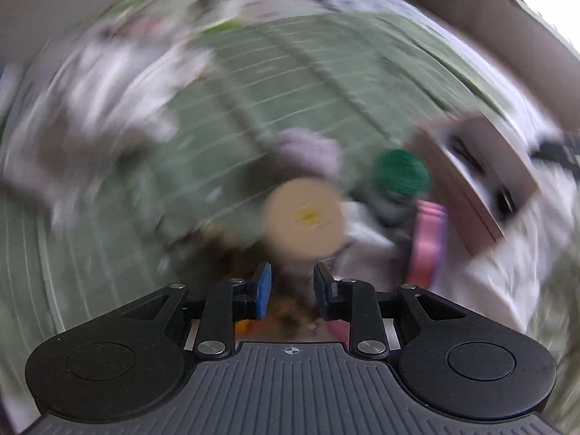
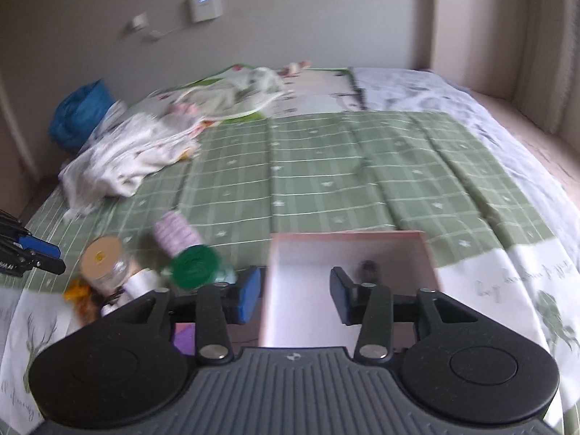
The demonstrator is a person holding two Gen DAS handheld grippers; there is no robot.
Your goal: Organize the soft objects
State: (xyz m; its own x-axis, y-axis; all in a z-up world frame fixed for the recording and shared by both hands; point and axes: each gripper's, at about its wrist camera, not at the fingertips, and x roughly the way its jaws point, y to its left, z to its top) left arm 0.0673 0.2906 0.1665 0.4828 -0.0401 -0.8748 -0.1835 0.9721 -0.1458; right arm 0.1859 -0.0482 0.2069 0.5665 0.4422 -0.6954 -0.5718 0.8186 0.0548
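Observation:
A pile of yarn rolls lies on the bed: a beige roll (image 1: 303, 216) (image 2: 101, 257), a lilac roll (image 1: 308, 148) (image 2: 174, 232), a green roll (image 1: 402, 172) (image 2: 195, 266), a white roll (image 2: 143, 282) and orange-brown yarn (image 2: 81, 295). A pink box (image 2: 348, 286) (image 1: 475, 181) stands open to their right. My left gripper (image 1: 291, 286) (image 2: 40, 253) is open just before the beige roll; its view is badly blurred. My right gripper (image 2: 295, 291) is open, its jaws standing on either side of the box's left wall.
The bed has a green checked sheet (image 2: 326, 166). Crumpled white cloth (image 2: 127, 159) and more fabric (image 2: 235, 90) lie at the far left. A blue bag (image 2: 79, 112) sits by the wall. A pink item (image 1: 427, 239) lies beside the box.

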